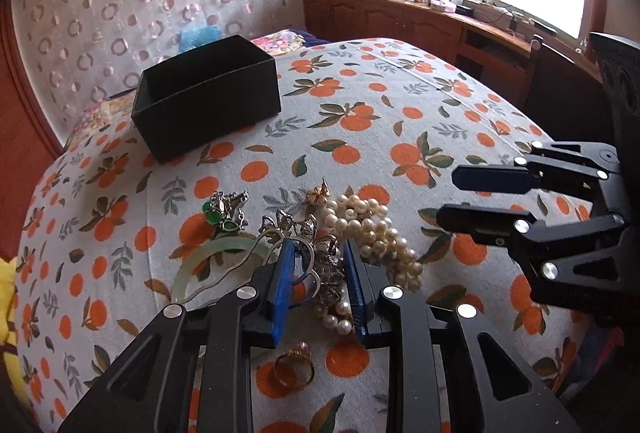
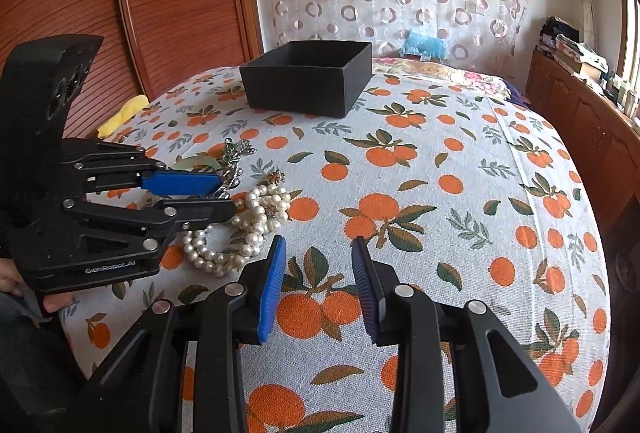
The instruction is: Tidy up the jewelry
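1. The left gripper (image 1: pixel 320 265) stands with its jaws apart over the heap of jewelry on the orange-print tablecloth (image 1: pixel 400 121). Its two blue pads (image 1: pixel 282 293) flank a silver filigree piece (image 1: pixel 326 265), which lies in the gap between them; whether the pads press on it cannot be told, and the gap is plainly wider than the piece's narrow parts.
2. Just left of that gripper's left pad lies a pale green jade bangle (image 1: pixel 208 257), with a thin wire-like silver loop crossing under the finger.
3. Beyond the bangle sits a silver chain with green stones (image 1: pixel 224 211), and near it a small gold-coloured brooch (image 1: pixel 318 195).
4. The pearl necklace (image 1: pixel 376 233) is bunched just right of the right pad, some beads trailing down beside and under that finger.
5. A gold ring with a pink pearl (image 1: pixel 294 365) lies on the cloth below the pads, between the left gripper's arms, apart from the heap.
6. The right gripper (image 2: pixel 318 273) is wide open and holds nothing; only bare cloth with printed oranges shows between its pads. It hovers to the right of the heap, its left finger close to the pearl necklace (image 2: pixel 248 229) but not touching it.
7. In the right wrist view the left gripper (image 2: pixel 224 195) comes in from the side, fingers parted, over the jewelry.
8. The black open box (image 1: pixel 208 101) stands further back on the table, well apart from the jewelry; its inside shows dark, and what it holds cannot be seen.
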A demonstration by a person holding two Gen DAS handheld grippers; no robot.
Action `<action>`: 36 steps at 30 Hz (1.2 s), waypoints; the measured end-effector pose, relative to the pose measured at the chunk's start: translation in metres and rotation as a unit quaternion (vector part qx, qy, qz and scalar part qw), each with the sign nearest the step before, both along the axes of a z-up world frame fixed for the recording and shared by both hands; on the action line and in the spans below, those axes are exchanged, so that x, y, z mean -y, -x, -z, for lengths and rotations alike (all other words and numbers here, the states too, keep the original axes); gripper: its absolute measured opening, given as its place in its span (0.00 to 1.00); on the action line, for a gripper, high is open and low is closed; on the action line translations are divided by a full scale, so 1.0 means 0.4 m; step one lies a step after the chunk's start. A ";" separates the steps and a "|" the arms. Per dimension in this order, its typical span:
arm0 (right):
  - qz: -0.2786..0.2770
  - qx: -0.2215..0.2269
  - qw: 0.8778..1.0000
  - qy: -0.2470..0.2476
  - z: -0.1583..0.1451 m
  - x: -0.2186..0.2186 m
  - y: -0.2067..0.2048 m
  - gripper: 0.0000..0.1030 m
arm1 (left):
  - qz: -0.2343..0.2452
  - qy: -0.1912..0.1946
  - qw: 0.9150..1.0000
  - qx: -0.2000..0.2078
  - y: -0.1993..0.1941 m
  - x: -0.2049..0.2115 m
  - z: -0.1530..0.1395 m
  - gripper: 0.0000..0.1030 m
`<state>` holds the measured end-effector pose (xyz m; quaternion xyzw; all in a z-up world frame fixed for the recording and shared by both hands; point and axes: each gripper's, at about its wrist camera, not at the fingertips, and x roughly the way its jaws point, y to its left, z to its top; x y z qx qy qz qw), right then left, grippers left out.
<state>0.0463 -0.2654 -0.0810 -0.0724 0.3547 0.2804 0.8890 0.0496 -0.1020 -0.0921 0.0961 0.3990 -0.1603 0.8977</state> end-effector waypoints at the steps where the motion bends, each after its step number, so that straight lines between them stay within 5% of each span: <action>1: 0.000 0.001 1.000 0.001 0.001 0.000 0.000 0.35 | 0.000 0.003 1.000 0.001 0.005 -0.005 -0.003 0.21; 14: -0.001 0.000 1.000 0.000 0.001 -0.001 0.000 0.36 | -0.017 0.031 0.999 0.022 0.038 -0.078 -0.059 0.03; 36: -0.058 -0.032 0.998 0.014 0.005 -0.105 -0.016 0.35 | -0.034 0.062 0.995 0.074 0.060 -0.147 -0.150 0.02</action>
